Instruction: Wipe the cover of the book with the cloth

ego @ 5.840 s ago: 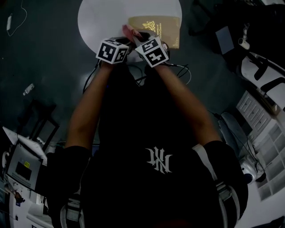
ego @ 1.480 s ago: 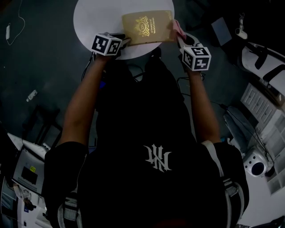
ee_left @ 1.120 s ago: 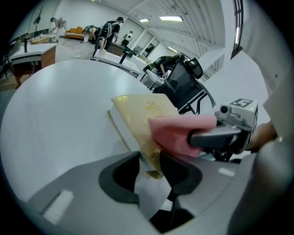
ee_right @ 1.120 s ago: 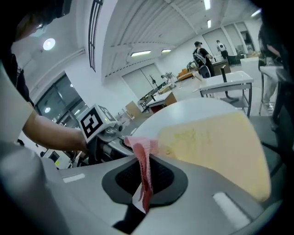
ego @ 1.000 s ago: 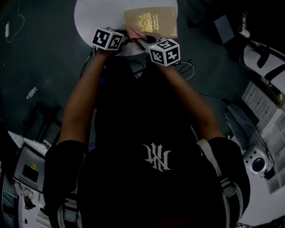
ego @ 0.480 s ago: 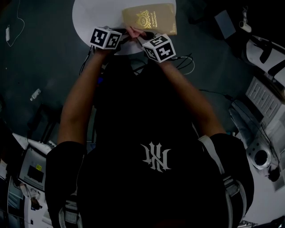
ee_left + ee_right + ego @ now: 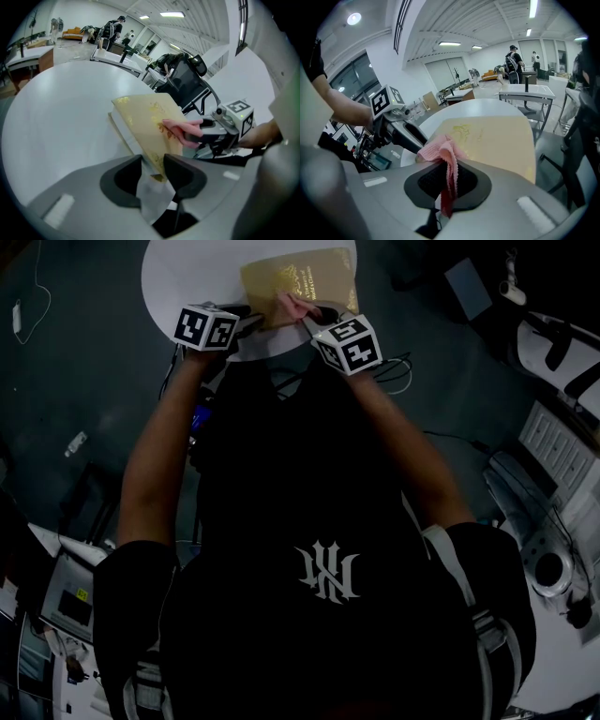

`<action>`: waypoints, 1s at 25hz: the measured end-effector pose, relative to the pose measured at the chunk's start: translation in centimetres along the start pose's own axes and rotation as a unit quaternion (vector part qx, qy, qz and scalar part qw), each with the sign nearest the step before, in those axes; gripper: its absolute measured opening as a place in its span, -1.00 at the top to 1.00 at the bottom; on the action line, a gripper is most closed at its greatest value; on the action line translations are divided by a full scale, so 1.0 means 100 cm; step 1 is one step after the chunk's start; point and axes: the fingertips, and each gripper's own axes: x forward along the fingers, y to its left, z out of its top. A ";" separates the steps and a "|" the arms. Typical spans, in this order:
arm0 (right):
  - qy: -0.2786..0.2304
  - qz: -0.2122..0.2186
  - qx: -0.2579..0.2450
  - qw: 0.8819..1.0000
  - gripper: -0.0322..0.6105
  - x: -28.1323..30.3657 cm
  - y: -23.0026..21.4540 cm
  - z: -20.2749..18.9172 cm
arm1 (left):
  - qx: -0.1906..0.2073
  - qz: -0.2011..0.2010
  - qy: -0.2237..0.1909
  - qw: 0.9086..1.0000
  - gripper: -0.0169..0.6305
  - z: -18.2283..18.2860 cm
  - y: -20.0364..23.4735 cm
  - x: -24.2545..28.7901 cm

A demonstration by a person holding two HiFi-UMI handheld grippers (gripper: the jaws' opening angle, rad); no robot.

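The book point(image 7: 302, 277) lies on the tabletop point(image 7: 183, 277), toward its near right edge. The left tool point(image 7: 153, 169) clamps the book's near corner. Just right of it, the right tool point(image 7: 446, 177) holds the cloth point(image 7: 440, 150) on the cover.

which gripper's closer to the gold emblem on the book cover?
Right. The right gripper holds the cloth against the book beside the emblem; the left gripper clamps its near corner.
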 end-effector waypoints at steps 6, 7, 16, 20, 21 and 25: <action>-0.011 -0.029 0.017 0.999 0.87 -0.029 -0.042 -0.011 | -0.006 0.011 0.000 1.000 0.47 -0.001 -0.001 0.001; -0.013 -0.033 0.018 0.999 0.87 -0.034 -0.049 -0.013 | -0.008 0.014 -0.002 1.000 0.47 -0.001 -0.002 0.001; 0.015 -0.096 0.061 0.993 0.87 -0.079 -0.135 -0.051 | -0.022 0.048 -0.008 0.999 0.44 -0.003 -0.007 0.004; -0.042 -0.003 0.063 0.997 0.86 -0.098 -0.142 -0.025 | -0.038 0.078 -0.026 0.996 0.44 0.002 -0.008 0.005; -0.067 0.021 0.043 0.997 0.86 -0.106 -0.132 -0.006 | -0.045 0.085 -0.027 0.995 0.45 0.001 -0.007 0.003; -0.152 0.118 -0.025 0.981 0.86 -0.141 -0.077 0.065 | -0.051 0.113 -0.026 0.992 0.53 -0.004 -0.014 -0.019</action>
